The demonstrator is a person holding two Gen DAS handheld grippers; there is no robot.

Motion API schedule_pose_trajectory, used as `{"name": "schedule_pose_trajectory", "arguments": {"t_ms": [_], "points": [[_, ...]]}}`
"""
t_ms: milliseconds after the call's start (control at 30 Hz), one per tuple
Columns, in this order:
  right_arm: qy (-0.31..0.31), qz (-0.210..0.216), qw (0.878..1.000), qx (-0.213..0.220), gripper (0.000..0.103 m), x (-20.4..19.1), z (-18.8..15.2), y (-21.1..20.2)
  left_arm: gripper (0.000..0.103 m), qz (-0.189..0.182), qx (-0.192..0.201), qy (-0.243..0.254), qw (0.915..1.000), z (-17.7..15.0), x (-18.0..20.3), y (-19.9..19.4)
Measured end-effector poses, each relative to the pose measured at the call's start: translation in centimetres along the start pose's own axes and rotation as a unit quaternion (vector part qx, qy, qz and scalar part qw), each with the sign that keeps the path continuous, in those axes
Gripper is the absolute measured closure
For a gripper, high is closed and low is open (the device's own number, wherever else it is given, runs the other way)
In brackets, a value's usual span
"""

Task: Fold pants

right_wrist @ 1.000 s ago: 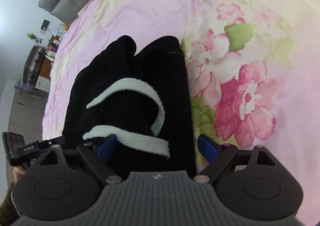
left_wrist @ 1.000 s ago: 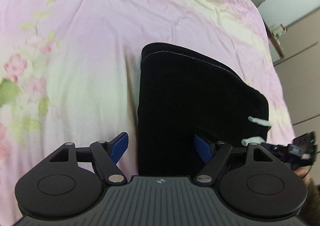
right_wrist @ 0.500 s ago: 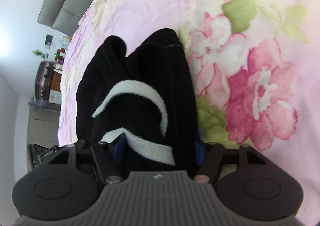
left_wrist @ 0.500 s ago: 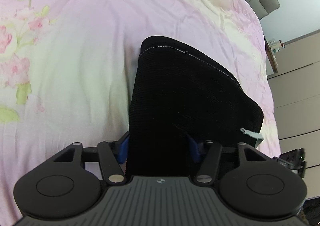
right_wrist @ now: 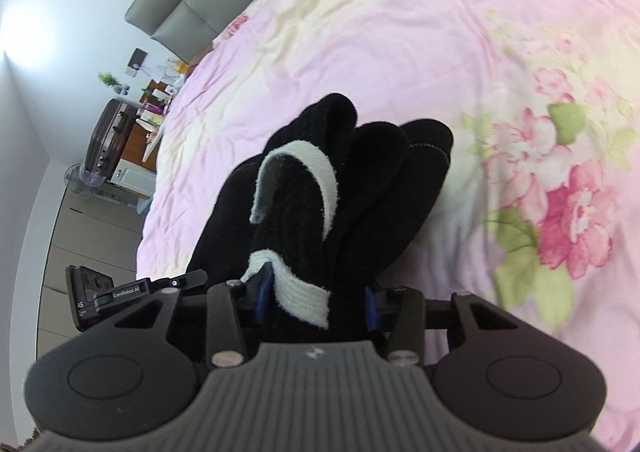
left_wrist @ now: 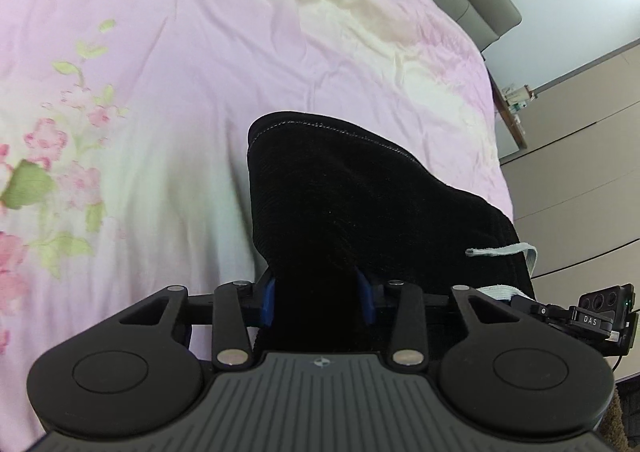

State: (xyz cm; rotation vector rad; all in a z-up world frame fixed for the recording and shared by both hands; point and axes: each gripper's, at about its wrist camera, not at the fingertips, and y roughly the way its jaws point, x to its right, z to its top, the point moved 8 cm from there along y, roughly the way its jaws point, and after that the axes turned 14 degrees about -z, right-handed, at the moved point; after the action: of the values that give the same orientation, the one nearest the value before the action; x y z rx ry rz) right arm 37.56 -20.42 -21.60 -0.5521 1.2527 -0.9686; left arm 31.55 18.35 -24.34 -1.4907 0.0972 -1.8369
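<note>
My left tongs point(left_wrist: 318, 298) and right tongs point(right_wrist: 314, 302) have just closed onto the black pants point(left_wrist: 360, 204), already folded in a bundle at frame centre; I think only the last fold remains.

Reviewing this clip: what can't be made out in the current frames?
- Left wrist view: the pants' near edge and the left claw's contact, covered by black cloth and the claw body.
- Right wrist view: the drawstring's far end, tucked behind folds; the right claw's pads mostly buried.
- Shelf items: too small.
</note>
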Motion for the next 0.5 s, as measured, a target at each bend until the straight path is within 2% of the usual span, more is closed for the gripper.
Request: {"name": "schedule_pose_trajectory", "arguments": {"t_ms": [100,233,500], "points": [[-0.017,0.01,1.0,0.003,0.063,-2.6,-0.6,-0.9,0.059,-0.002,0.018,0.005,0.9998,0.8,-0.1,-3.3],[-0.046,0.027,0.999,0.008,0.063,-8.2,-0.5,-0.6,0.059,0.007,0.045,0.015,0.9989,3.3,-0.3,-8.8],[-0.074,0.093,0.993,0.004,0.063,-20.7,0.5,4.2,0.059,0.081,0.076,0.056,0.9922,10.4,-1.5,-20.7]]}}
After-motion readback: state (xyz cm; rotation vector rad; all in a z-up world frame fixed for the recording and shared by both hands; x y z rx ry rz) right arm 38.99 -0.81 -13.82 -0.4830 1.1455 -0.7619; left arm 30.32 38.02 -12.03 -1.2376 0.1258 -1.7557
